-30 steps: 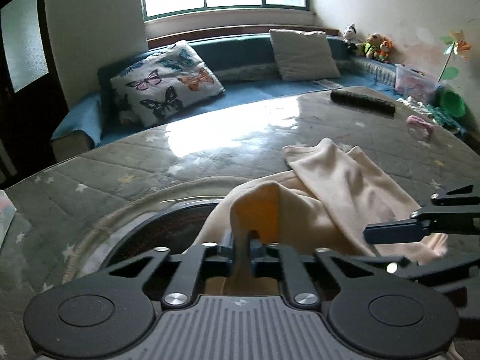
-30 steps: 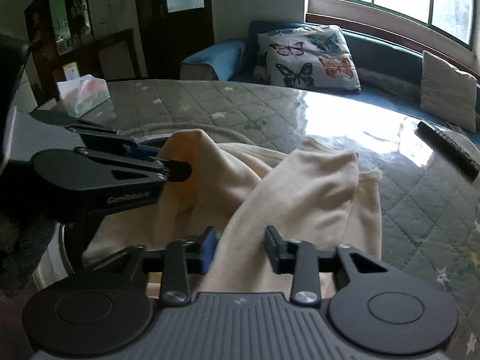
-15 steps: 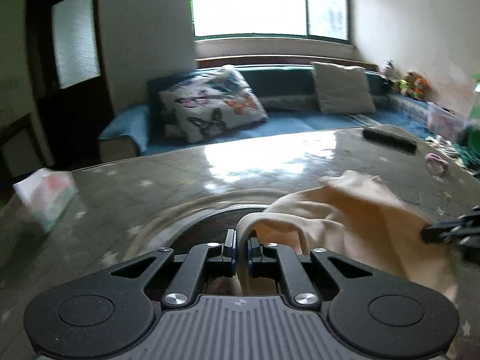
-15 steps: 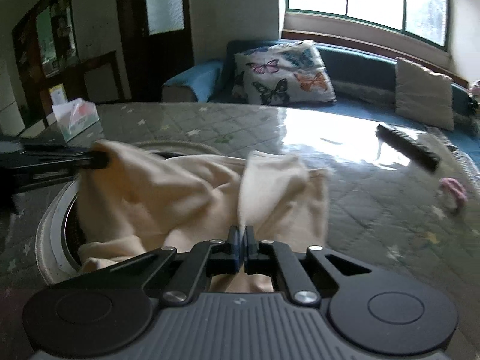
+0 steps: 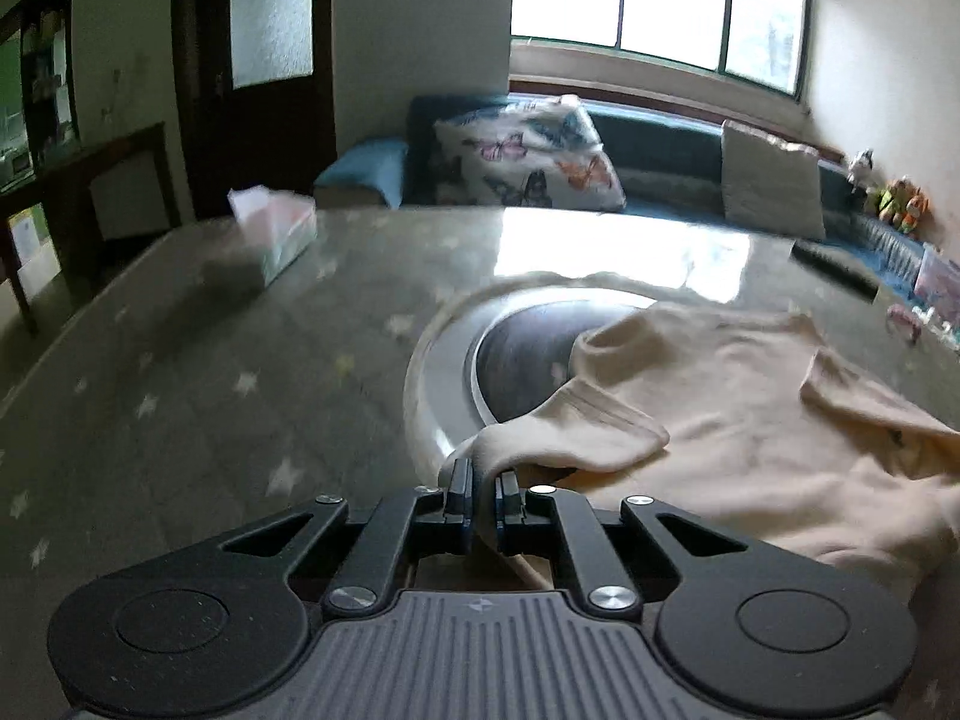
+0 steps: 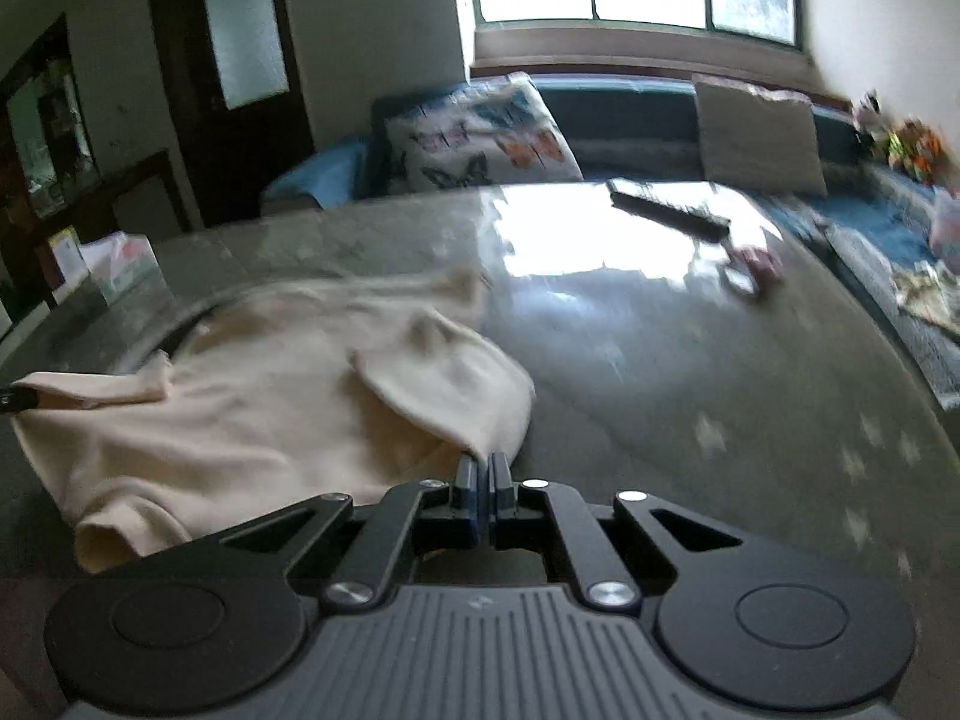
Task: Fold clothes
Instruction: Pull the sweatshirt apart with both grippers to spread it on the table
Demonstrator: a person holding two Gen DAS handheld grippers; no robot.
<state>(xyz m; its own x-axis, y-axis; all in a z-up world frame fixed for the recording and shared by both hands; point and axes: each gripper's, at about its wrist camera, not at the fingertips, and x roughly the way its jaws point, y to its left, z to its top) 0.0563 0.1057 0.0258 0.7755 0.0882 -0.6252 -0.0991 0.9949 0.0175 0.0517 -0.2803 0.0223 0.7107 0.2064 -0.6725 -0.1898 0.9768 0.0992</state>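
Note:
A cream garment (image 5: 738,408) lies spread on the glass-topped table, partly over a round inset (image 5: 516,354) in the tabletop. My left gripper (image 5: 483,483) is shut on the garment's left edge, near a short sleeve (image 5: 600,420). My right gripper (image 6: 483,474) is shut on the garment's (image 6: 252,414) right edge. The cloth stretches between both grippers. The left gripper's tip shows at the far left of the right wrist view (image 6: 15,401).
A tissue box (image 5: 273,234) stands at the table's far left. A black remote (image 6: 669,216) and a small pink object (image 6: 753,270) lie at the far right. A sofa with a butterfly cushion (image 5: 528,156) runs behind the table, under the window.
The right gripper shut on the garment's edge. Both grippers moved apart and back, pulling the bunched cloth out flatter across the table.

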